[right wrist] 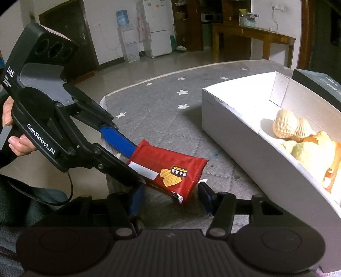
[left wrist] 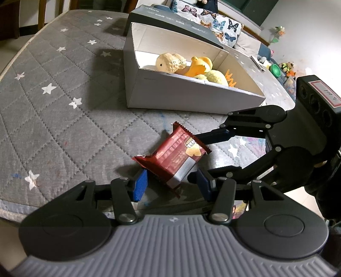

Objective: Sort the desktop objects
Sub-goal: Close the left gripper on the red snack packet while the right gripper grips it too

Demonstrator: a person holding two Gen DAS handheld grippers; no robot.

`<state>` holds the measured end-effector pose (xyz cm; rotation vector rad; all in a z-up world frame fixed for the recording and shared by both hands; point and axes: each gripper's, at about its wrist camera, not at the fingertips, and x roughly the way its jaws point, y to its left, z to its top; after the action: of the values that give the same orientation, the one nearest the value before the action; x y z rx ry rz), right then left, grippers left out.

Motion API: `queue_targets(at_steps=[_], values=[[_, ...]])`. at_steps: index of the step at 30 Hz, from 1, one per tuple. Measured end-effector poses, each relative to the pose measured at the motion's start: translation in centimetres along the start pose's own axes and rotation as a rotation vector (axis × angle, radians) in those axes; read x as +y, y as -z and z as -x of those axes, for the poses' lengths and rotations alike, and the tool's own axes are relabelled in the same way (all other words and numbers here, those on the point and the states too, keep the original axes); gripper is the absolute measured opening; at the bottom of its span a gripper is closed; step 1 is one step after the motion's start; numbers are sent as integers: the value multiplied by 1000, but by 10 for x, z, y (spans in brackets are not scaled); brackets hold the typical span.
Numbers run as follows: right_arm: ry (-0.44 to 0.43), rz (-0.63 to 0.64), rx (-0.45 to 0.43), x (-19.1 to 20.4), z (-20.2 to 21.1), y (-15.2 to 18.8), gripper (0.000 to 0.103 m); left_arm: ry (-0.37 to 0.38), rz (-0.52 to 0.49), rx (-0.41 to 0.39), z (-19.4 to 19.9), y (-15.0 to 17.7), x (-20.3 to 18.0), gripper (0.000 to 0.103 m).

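Red foil, glossy and crimped at both ends: the packet (left wrist: 174, 157) is a flat rectangle with a wafer print and a white label strip. It sits tilted, just above the counter's grey quilted mat (left wrist: 64, 106), which is stitched in diamonds and dotted with white stars.

Left gripper (left wrist: 171, 183): black linkage, blue pads. Its fingers are clamped on one end of the packet; the right wrist view shows this best, with one finger over each long edge.

Right gripper (right wrist: 170, 196): its fingers straddle the packet's opposite corner. A gap shows at the right pad, so they are not clenched on it.

Box (left wrist: 181, 91): white matte cardboard, open top, straight walls, near the packet but apart from it. Inside lie a pale peanut-shaped toy (left wrist: 170, 61) with a dimpled skin and some orange and yellow pieces. A dark lid (left wrist: 170, 19) stands behind it.

Left wrist view only: butterfly-print fabric (left wrist: 213, 19) beyond the box.

Right wrist view only: a hand (right wrist: 19, 144) on the left gripper's handle, a white fridge (right wrist: 157, 27) and a wooden table (right wrist: 251, 36).
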<state>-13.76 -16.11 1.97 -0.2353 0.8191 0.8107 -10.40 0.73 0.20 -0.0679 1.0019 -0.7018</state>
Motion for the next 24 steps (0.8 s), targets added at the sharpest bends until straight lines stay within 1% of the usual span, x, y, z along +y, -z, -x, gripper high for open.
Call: queue_targets(at_steps=[11, 18, 24], values=[[9, -10, -13, 4, 4, 1, 50, 3, -1, -12, 2, 0, -9, 52], [19, -16, -24, 4, 9, 1, 50, 11, -16, -26, 5, -5, -15, 52], [39, -33, -54, 2, 20, -4, 48, 14, -31, -49, 8, -13, -18, 52]])
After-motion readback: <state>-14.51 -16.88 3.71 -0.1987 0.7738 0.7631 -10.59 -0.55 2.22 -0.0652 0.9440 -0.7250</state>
